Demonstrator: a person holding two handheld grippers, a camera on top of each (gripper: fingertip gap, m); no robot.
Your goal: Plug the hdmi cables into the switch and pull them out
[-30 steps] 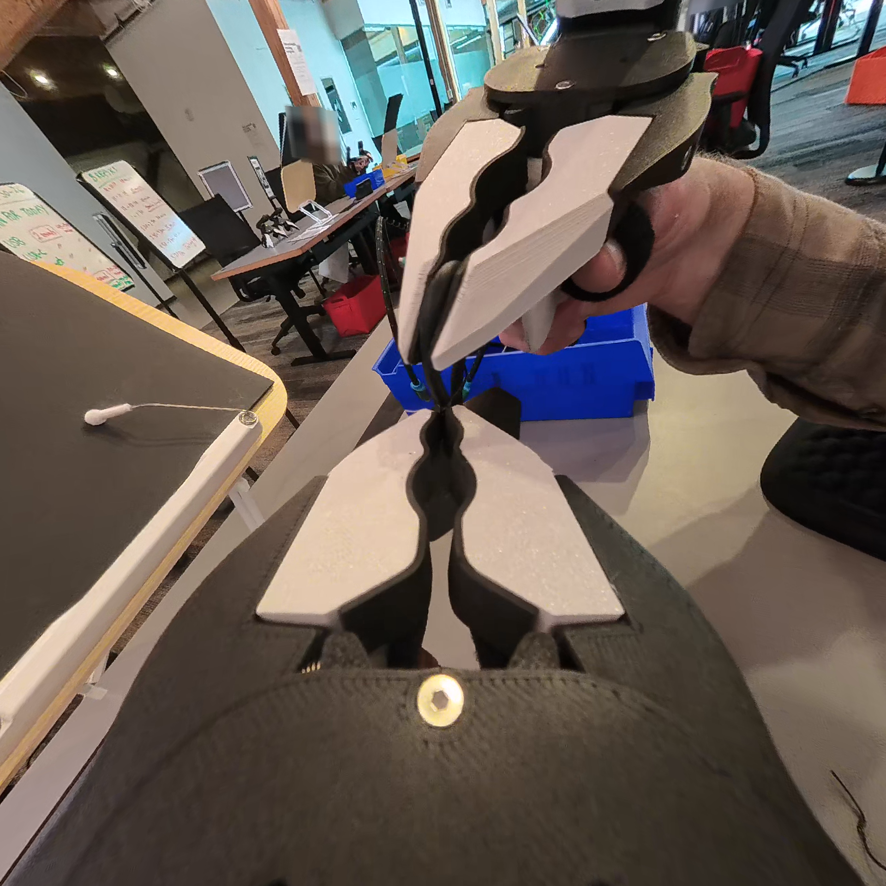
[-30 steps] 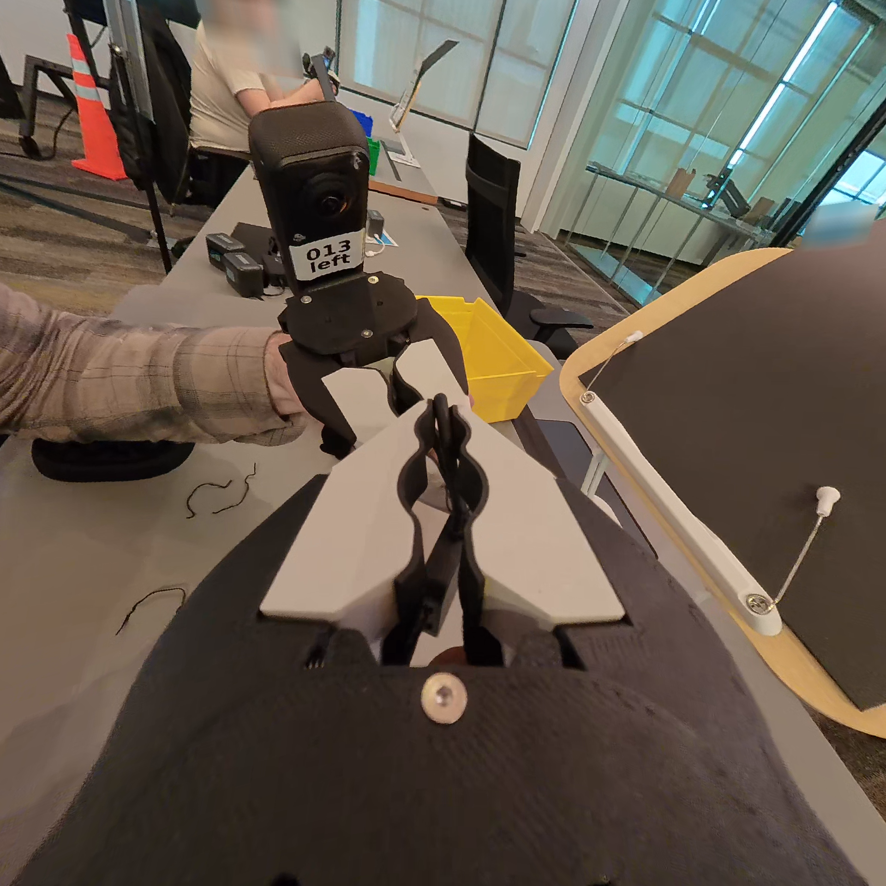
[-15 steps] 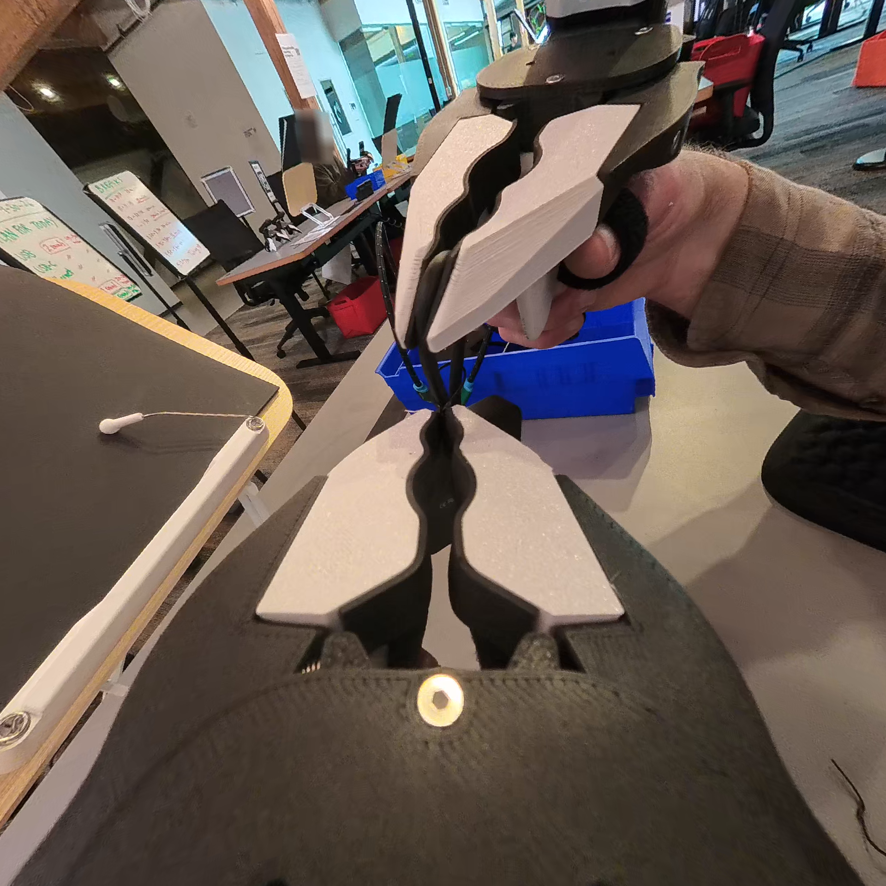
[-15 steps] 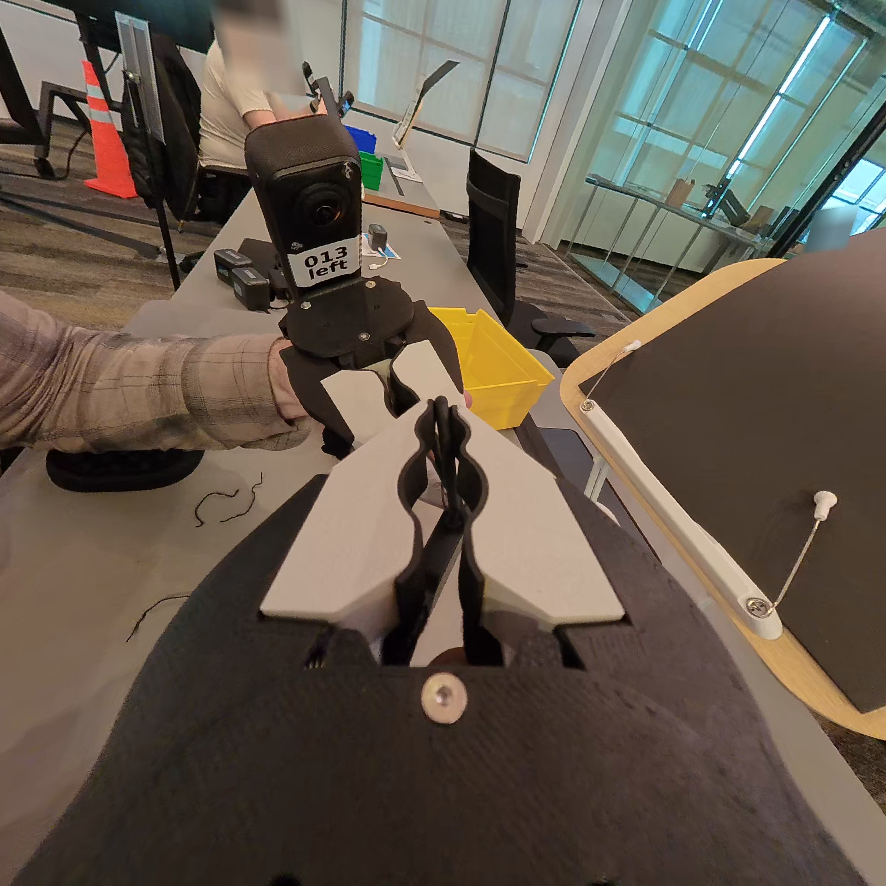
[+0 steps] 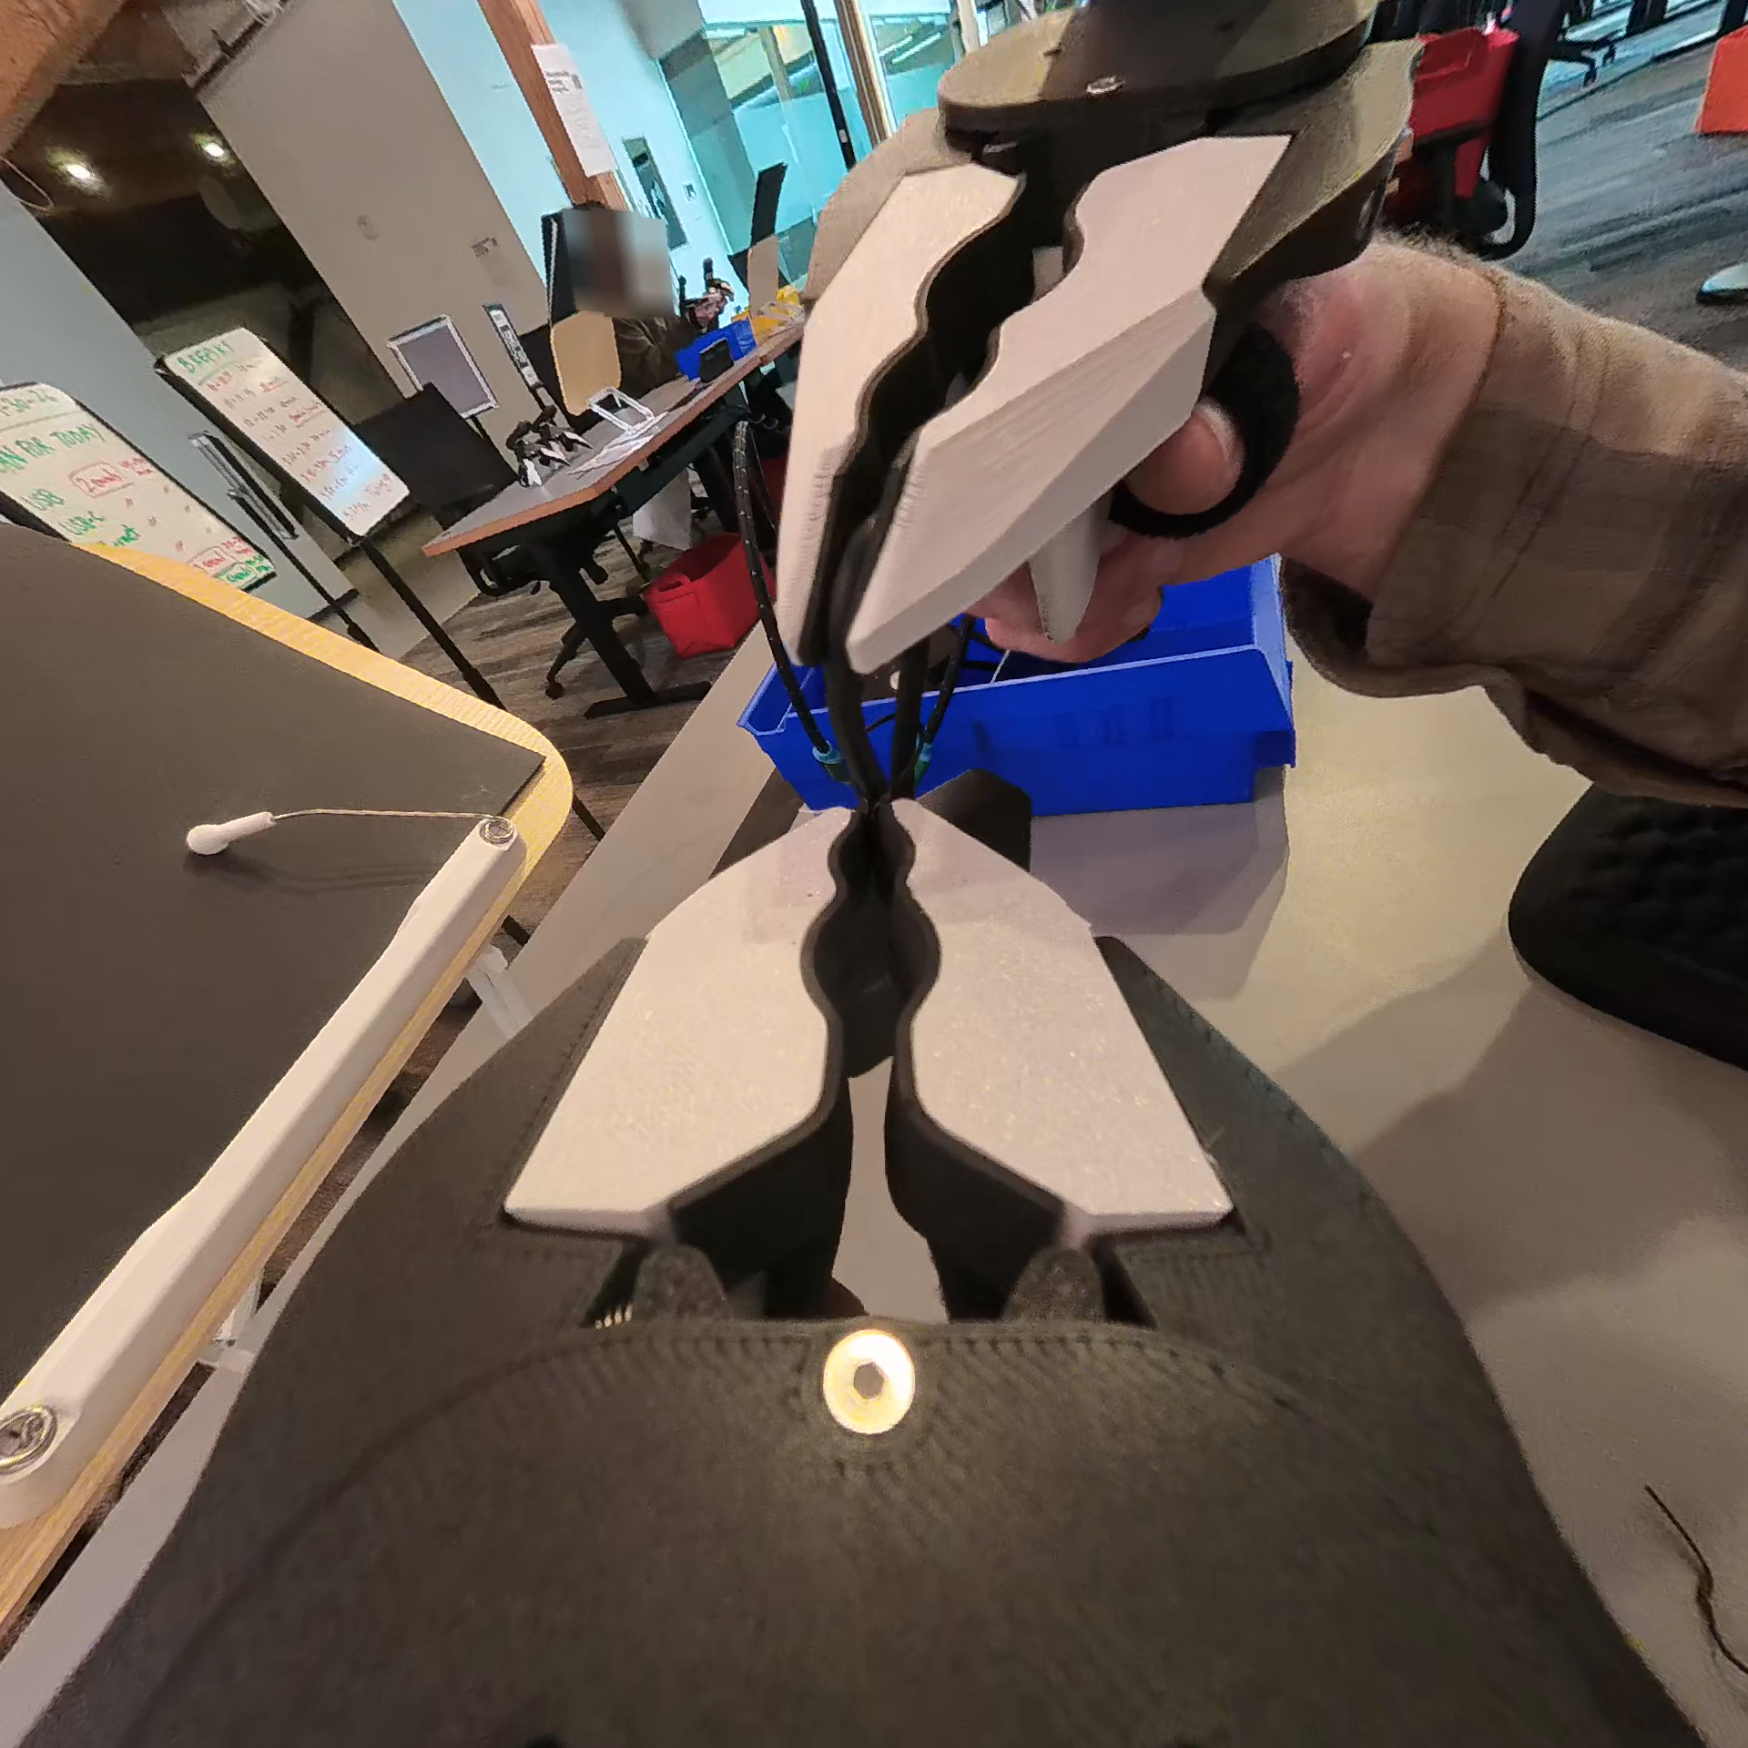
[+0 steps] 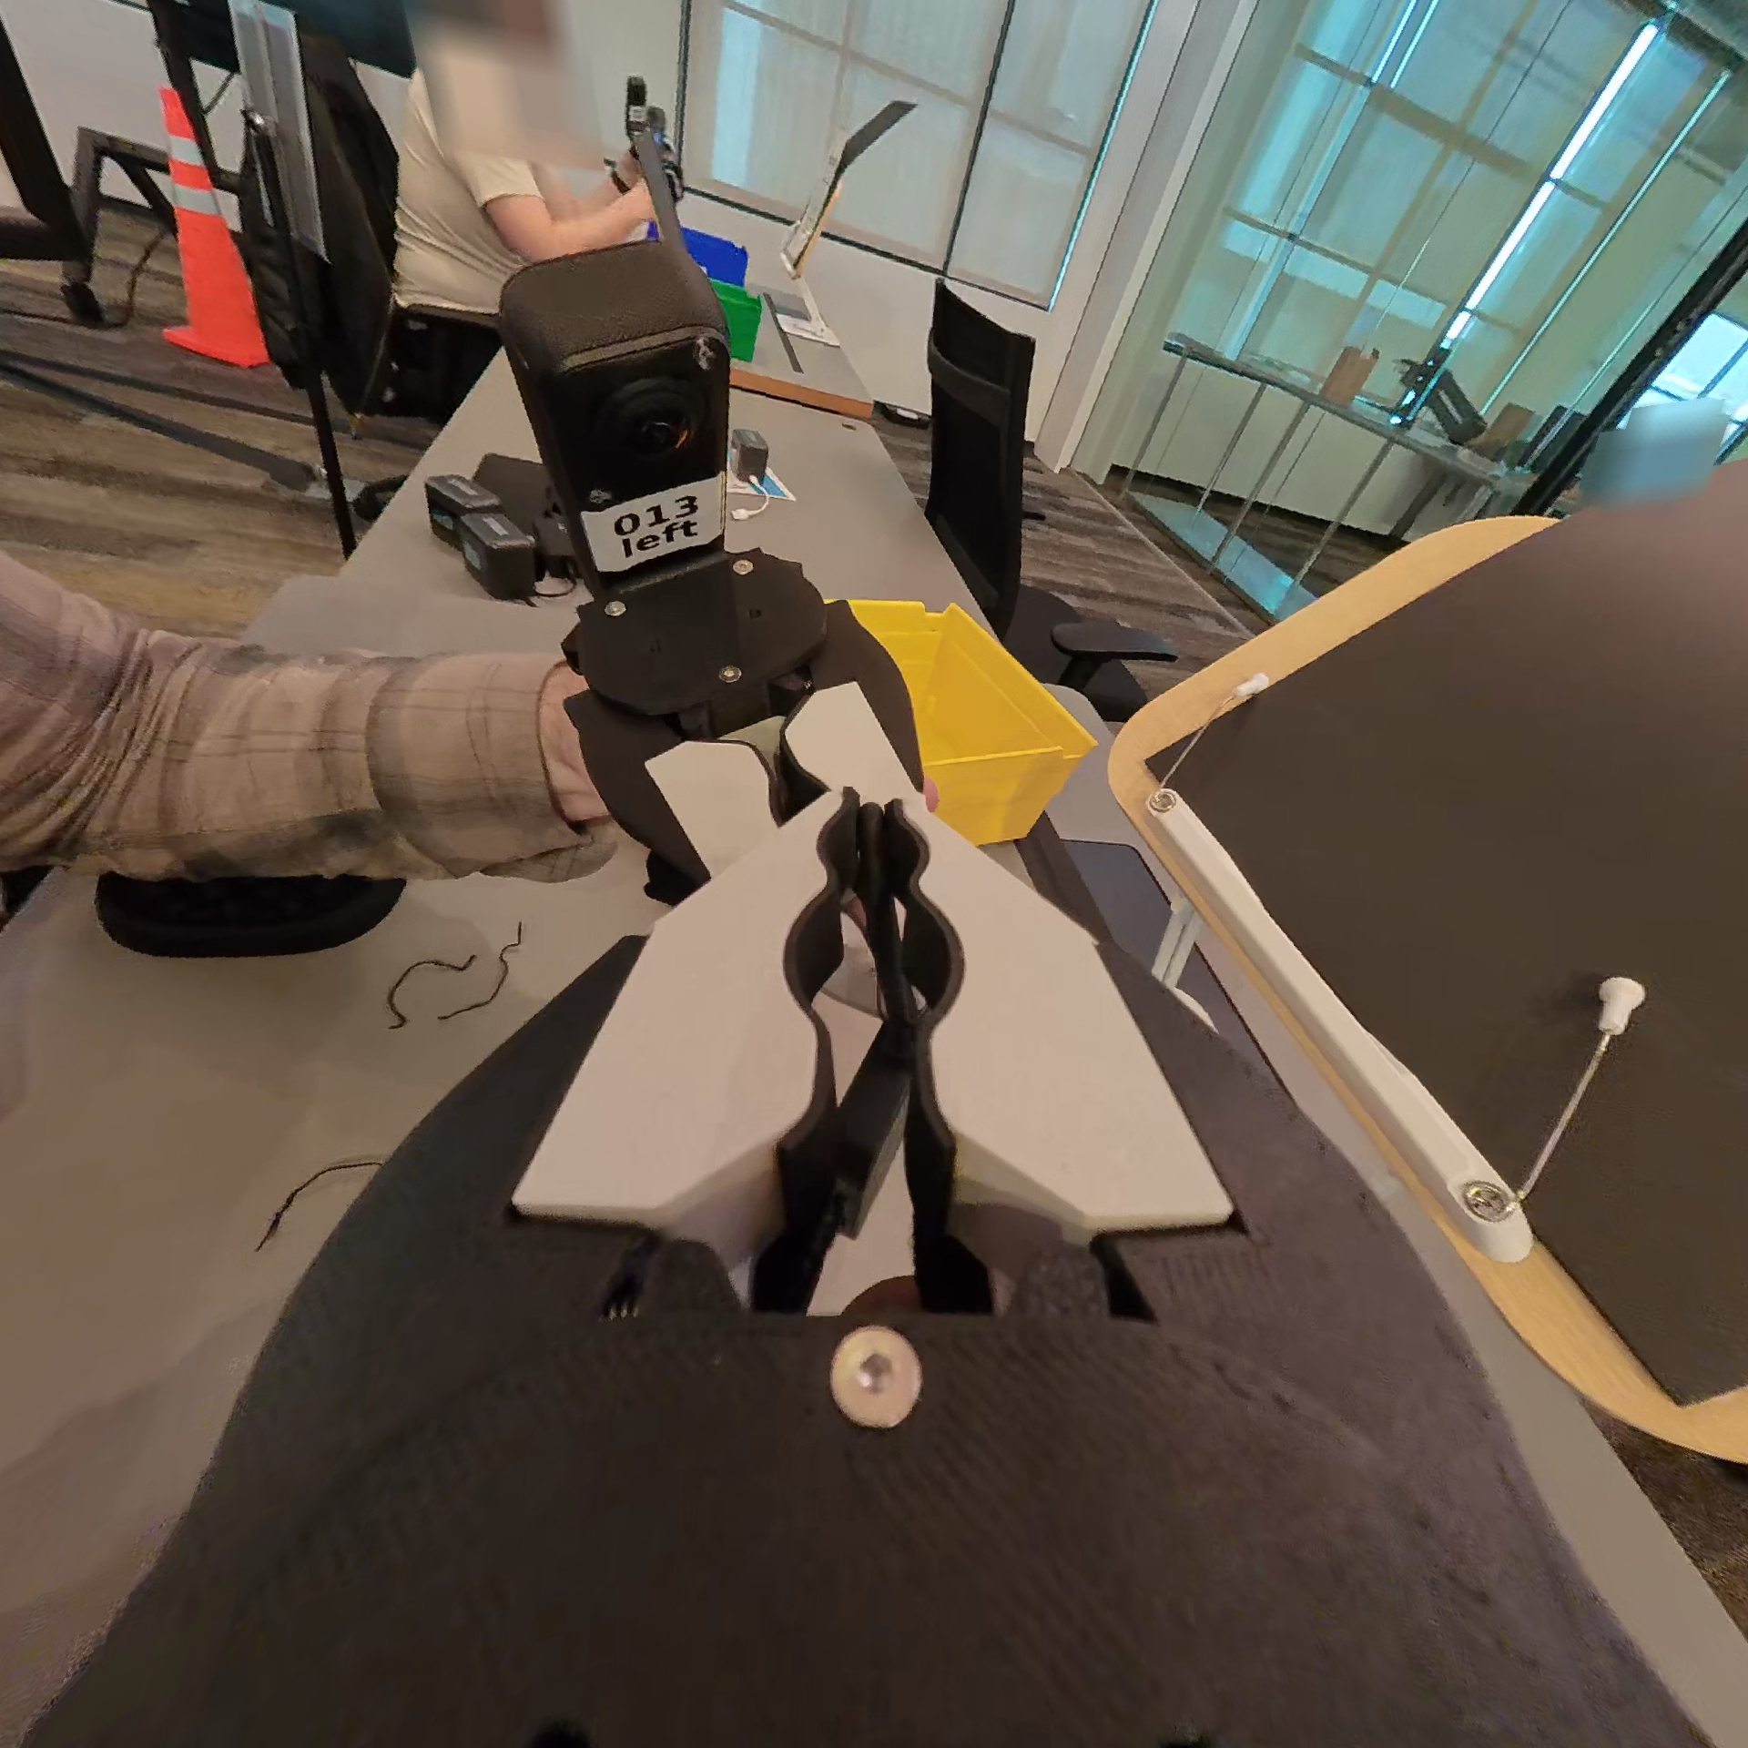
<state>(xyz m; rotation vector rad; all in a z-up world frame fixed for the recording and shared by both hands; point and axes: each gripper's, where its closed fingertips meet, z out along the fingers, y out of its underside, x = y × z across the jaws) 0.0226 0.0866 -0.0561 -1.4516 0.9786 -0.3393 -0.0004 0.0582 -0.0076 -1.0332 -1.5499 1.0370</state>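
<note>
Left gripper (image 5: 875,832): its fingers were closed together at the tips, pinching thin black cables (image 5: 847,728) that ran up from them.
Right gripper (image 6: 870,813): its fingers were closed on a black cable (image 6: 889,955) with a black connector body (image 6: 865,1126) lying between them near the base; in the left wrist view it (image 5: 832,653) hung above, angled down, its tips just over the left gripper's.
Cables: several thin black strands, some with small teal bands, stretched between the 2 grippers' tips, held off the counter (image 5: 1372,1040).
Switch: I could not tell which thing it was.
Hands: a hand (image 5: 1324,445) in a plaid sleeve held the right gripper; another hand (image 6: 568,747) held the left gripper (image 6: 832,766).
Surroundings: a blue bin (image 5: 1088,738) stood on the counter behind the cables, a yellow bin (image 6: 984,719) beyond the left gripper, and a black board with a pale wooden edge (image 6: 1476,851) beside the counter.
</note>
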